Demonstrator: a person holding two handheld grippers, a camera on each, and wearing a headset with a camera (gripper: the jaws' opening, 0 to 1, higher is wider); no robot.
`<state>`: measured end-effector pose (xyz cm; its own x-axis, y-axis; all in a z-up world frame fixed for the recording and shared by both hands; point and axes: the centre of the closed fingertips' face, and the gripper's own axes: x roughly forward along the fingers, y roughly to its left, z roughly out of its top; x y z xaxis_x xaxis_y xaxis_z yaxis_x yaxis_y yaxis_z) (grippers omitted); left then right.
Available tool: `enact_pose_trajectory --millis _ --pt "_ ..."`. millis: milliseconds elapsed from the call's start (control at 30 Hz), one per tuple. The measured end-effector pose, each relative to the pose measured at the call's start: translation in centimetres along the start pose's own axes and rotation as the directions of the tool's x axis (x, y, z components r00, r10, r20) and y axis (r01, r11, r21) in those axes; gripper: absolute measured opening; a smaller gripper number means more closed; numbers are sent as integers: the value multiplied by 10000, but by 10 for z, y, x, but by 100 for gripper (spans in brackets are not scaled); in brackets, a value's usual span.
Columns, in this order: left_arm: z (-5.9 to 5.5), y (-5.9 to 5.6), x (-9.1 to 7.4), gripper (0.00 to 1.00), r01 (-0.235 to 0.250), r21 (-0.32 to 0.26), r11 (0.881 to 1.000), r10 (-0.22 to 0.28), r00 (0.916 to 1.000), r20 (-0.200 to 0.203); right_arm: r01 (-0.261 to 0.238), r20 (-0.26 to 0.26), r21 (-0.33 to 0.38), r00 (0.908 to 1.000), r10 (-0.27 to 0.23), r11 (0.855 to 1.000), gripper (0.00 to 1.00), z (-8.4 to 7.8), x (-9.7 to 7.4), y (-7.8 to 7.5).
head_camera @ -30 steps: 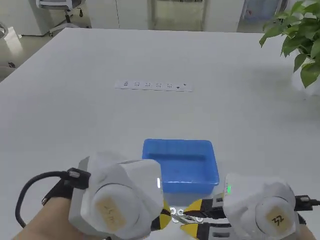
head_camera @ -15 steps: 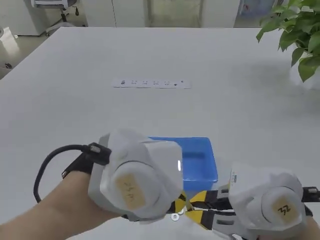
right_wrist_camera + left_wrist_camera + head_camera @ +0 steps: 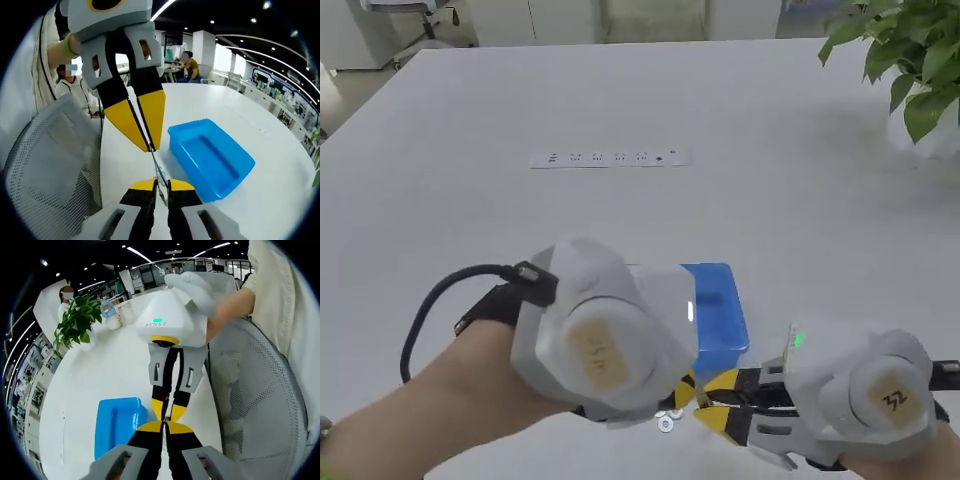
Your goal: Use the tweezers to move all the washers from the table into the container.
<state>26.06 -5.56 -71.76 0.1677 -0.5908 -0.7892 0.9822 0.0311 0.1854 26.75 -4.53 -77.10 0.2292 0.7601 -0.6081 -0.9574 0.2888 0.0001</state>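
Pair of tweezers [image 3: 156, 167], gripped at opposite ends by left claw [image 3: 150, 146] and right claw [image 3: 160, 186], both clenched, apparently for reseating above washers [image 3: 667, 421].

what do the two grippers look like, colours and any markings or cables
Both have bulky white housings and black fingers with yellow tips. The left gripper trails a black cable; the right gripper shows a green light and a round label reading 32.

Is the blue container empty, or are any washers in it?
Empty: the right gripper view shows the container floor bare, and washers lie on the table outside it.
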Motion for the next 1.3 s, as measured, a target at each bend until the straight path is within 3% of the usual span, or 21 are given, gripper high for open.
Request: enact_pose_trajectory --millis 300,600,1300 --pt "15 4 9 0 303 -391 9988 -289 9990 353 15 60 580 10000 -18 9983 5 -3 -5 -5" --pt "14 -1 8 0 548 -445 9975 -534 9981 314 37 184 428 9998 -45 9991 5 2 -4 -2" --pt "14 -6 8 0 581 -689 9959 -555 9977 394 -9 54 490 10000 6 9988 1 3 -1 6"
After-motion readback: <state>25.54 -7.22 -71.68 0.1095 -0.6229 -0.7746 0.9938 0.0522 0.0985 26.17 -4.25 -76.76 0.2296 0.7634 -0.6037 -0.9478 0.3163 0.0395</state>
